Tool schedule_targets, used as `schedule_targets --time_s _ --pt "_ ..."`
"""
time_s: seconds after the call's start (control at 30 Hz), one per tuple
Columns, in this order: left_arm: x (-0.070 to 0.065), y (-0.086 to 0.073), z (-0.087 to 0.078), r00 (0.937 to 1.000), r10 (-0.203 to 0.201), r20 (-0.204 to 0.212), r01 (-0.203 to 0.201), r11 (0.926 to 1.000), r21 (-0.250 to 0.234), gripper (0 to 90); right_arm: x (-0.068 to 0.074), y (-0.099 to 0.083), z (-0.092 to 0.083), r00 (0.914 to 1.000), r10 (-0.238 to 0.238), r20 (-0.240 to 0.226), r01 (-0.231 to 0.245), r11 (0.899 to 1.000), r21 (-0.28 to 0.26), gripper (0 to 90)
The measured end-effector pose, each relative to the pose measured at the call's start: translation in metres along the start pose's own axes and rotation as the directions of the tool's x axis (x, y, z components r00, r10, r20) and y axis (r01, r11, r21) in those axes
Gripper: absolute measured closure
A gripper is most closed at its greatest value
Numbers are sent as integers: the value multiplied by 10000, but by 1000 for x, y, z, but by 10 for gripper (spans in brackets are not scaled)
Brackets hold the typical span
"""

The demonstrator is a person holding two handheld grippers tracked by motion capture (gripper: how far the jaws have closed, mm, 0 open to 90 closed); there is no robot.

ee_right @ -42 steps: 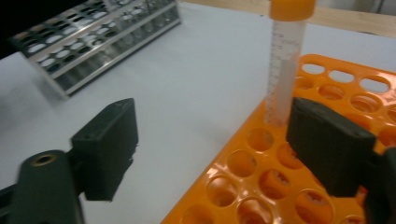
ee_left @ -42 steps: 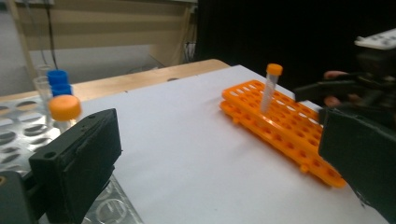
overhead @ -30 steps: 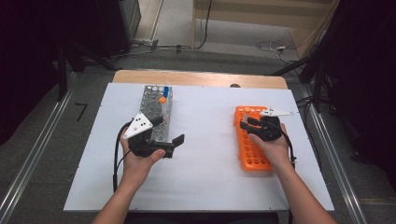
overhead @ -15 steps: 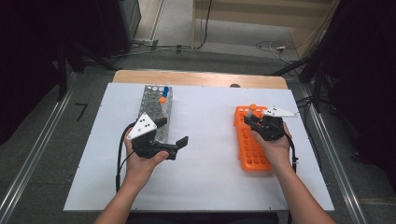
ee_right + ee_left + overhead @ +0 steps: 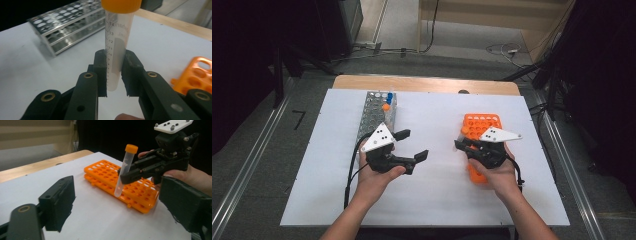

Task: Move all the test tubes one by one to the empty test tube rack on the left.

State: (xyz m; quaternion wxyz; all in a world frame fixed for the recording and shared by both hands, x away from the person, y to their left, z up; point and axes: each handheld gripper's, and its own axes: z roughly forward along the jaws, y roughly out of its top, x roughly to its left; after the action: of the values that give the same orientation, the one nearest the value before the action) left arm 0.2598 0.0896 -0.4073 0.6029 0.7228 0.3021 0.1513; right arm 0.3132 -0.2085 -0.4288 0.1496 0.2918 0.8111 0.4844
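While the orange-capped centrifuge tube (image 5: 117, 47) is clamped low on its body between the pads of the right gripper (image 5: 114, 75), most of its length stands unsupported above the jaws, so a tilt or slip in the grip is judged the main risk. It is held clear of the orange tube rack (image 5: 120, 185), upright with a slight lean, over the white table (image 5: 437, 195) between that rack and the steel tube rack (image 5: 377, 112). If the tube is handed over, the left gripper (image 5: 411, 145) matters: its jaws have just been closing a little, yet they are spread wide with nothing between them, so a pinch made off-centre could knock the tube sideways or pry it from the right jaws. Should the right grip be released before the left pads are pressed on, the tube is likely dropped onto the table and rolled away. A swing too close to the orange tube rack could also catch the tube's tip on its rim.
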Motion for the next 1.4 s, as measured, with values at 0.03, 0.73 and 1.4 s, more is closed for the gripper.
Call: schedule_targets --time_s 0.03,0.73,1.4 --pt "-2 1 2 9999 81 83 -81 10000 29 202 5 1 0 9999 -83 -147 83 10000 14 731" --pt "-24 0 28 9884 1037 1105 -1084 9934 366 696 66 6 13 9717 -1117 -2081 1213 9920 342 731" --pt "32 17 -7 9927 585 -1053 -634 9970 -439 703 25 -14 -32 9850 -480 -1656 405 9980 -483 122"
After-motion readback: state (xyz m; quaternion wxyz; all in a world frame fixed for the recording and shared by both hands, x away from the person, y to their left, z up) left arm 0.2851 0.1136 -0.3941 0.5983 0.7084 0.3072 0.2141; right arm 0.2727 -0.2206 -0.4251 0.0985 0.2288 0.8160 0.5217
